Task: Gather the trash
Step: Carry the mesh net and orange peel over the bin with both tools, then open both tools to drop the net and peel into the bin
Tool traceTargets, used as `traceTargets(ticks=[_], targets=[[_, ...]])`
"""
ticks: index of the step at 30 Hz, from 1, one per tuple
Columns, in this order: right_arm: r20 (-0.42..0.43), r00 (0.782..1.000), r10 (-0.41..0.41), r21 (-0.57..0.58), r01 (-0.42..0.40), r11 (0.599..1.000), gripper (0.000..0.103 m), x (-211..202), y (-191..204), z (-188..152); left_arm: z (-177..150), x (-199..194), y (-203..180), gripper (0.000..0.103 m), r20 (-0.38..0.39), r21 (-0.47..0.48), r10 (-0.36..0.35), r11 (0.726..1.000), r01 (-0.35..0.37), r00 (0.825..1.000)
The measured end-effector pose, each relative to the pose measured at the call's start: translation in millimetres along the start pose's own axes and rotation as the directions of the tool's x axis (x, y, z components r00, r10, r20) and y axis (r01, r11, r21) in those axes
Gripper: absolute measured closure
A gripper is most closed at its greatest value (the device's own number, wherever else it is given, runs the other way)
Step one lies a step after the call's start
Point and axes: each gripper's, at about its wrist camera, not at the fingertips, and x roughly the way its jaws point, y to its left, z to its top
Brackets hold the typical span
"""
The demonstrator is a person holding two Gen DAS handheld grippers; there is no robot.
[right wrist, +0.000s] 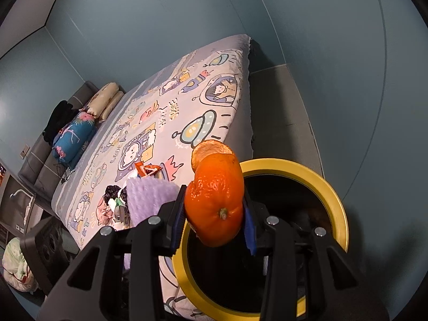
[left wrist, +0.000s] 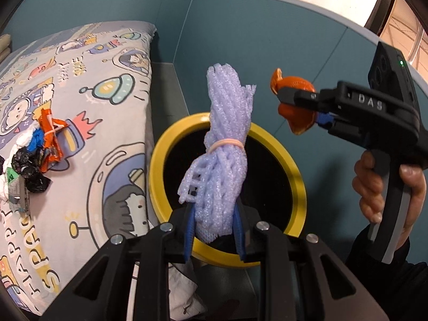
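My left gripper is shut on a lilac foam fruit net bound with a rubber band, held upright over the yellow-rimmed bin. My right gripper is shut on an orange peel, above the same bin. In the left wrist view the right gripper hangs at the right above the bin with the peel in its jaws, a hand on its handle. More trash, an orange wrapper and black, white and blue scraps, lies on the bed at the left.
The bed has a cartoon space-print cover and stands right beside the bin. Pillows lie at its far end. Blue walls close in behind the bin. A bundle of cloth lies on the floor at the lower left.
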Motion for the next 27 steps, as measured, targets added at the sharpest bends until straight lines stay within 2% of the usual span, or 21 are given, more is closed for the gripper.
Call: traceTargets(ticks=[7,9,13,15,17,19,22,27], targets=[[-0.001,1.0,0.011,0.014,-0.011,1.0,0.065,1.4,-7.3,2.2,-1.9,8.9,-5.1,0.078,-0.017,0.01,-0.008,1.0,0.008,1.0],[0.003,1.0,0.011,0.022,-0.011,1.0,0.064,0.5,-9.1,2.7,-0.9,9.5,-6.0,0.073,-0.016,0.013,-0.001,1.0,0.002,1.0],[0.016,1.0,0.01,0.034,-0.01,0.999,0.061,-2.2,-12.0,4.0,-1.4,7.3,-2.6,0.055,-0.009,-0.009,-0.016,1.0,0.016,1.0],[0.023,1.0,0.013,0.04,-0.014,0.999,0.058,-4.3,-13.2,5.1,-1.8,4.0,-2.8,0.05,0.004,-0.008,-0.025,1.0,0.025,1.0],[0.034,0.999,0.016,0.045,-0.018,0.999,0.055,-6.9,-14.0,6.5,-1.6,1.0,-3.8,0.039,0.014,-0.007,-0.022,1.0,0.023,1.0],[0.045,0.999,0.015,0.05,-0.018,0.999,0.052,-9.6,-14.3,7.4,-2.5,-5.3,-3.5,0.032,0.029,-0.009,-0.018,1.0,0.019,0.999],[0.049,0.999,0.022,0.055,-0.025,0.998,0.047,-11.1,-15.4,8.6,-1.3,-13.9,-1.4,0.027,0.052,-0.014,-0.001,1.0,0.002,0.999],[0.05,0.998,0.047,0.043,-0.049,0.998,0.046,-10.2,-10.9,8.2,2.1,-31.2,10.3,0.018,0.103,-0.03,0.052,0.998,-0.049,0.993]])
